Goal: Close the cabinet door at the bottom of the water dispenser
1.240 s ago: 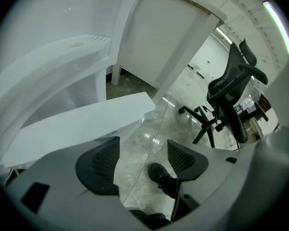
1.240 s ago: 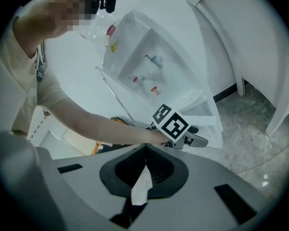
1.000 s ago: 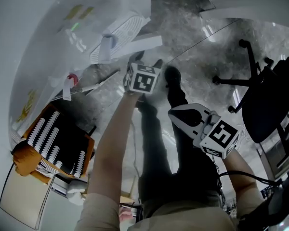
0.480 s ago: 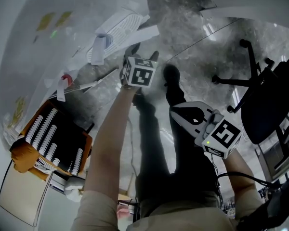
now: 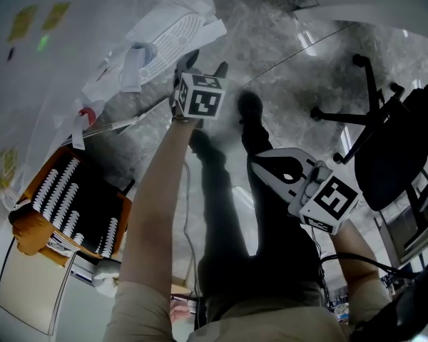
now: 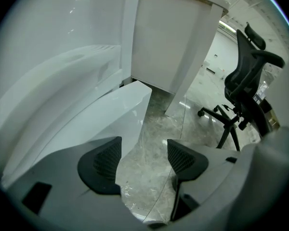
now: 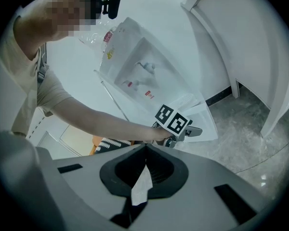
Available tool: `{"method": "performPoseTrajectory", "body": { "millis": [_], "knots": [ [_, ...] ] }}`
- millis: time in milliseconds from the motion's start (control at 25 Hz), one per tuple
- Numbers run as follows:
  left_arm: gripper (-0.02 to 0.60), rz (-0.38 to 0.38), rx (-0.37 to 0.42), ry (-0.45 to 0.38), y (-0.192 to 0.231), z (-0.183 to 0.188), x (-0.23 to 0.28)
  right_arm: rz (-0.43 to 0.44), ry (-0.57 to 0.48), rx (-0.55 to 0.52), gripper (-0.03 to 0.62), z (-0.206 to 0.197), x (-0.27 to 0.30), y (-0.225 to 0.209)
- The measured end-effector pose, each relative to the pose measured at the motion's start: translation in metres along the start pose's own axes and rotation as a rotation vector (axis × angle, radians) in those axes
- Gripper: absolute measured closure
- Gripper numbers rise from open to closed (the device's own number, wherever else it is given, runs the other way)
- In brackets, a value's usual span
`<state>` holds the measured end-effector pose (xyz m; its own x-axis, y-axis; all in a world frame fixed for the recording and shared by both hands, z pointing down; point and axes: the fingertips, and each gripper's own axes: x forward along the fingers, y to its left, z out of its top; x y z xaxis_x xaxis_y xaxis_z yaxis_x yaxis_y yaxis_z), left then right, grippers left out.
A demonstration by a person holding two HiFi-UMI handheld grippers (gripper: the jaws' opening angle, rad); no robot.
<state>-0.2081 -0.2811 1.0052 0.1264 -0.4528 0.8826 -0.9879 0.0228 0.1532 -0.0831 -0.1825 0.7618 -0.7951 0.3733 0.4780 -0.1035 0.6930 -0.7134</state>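
Note:
The white water dispenser [image 5: 64,41] fills the upper left of the head view. Its bottom cabinet door [image 5: 172,35] stands swung out over the marble floor. My left gripper [image 5: 203,64] reaches out at arm's length, its open jaws just beside the door's free edge. In the left gripper view the door [image 6: 106,121] runs along the left, past the left pad [image 6: 102,161], and nothing lies between the pads. My right gripper [image 5: 262,167] hangs back near my legs, shut. The right gripper view shows the dispenser [image 7: 144,76] and the left gripper [image 7: 179,128] at its open door [image 7: 209,121].
A black office chair [image 5: 385,127] stands at the right, and appears in the left gripper view as well [image 6: 245,81]. An orange bag with black-and-white stripes [image 5: 71,205] sits by the dispenser. A white partition [image 6: 168,37] stands behind the door. My shoes [image 5: 251,109] are on the marble floor.
My left gripper has reached further forward, keeping its jaws by the door's edge. The right gripper has hardly moved.

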Motion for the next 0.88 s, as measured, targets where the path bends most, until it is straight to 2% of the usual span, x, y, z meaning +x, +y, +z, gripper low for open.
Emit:
{"method": "performPoseTrajectory", "body": {
  "millis": [160, 680, 880],
  "knots": [
    [0.292, 0.022, 0.009, -0.009, 0.006, 0.005, 0.002, 0.007, -0.005, 0.014, 0.594, 0.001, -0.003, -0.001],
    [0.293, 0.089, 0.021, -0.045, 0.020, 0.023, 0.008, 0.043, -0.096, 0.158, 0.594, 0.013, -0.012, -0.007],
    [0.292, 0.119, 0.021, -0.051, 0.024, 0.025, 0.014, 0.011, -0.081, 0.154, 0.594, 0.008, -0.013, -0.010]
  ]
}}
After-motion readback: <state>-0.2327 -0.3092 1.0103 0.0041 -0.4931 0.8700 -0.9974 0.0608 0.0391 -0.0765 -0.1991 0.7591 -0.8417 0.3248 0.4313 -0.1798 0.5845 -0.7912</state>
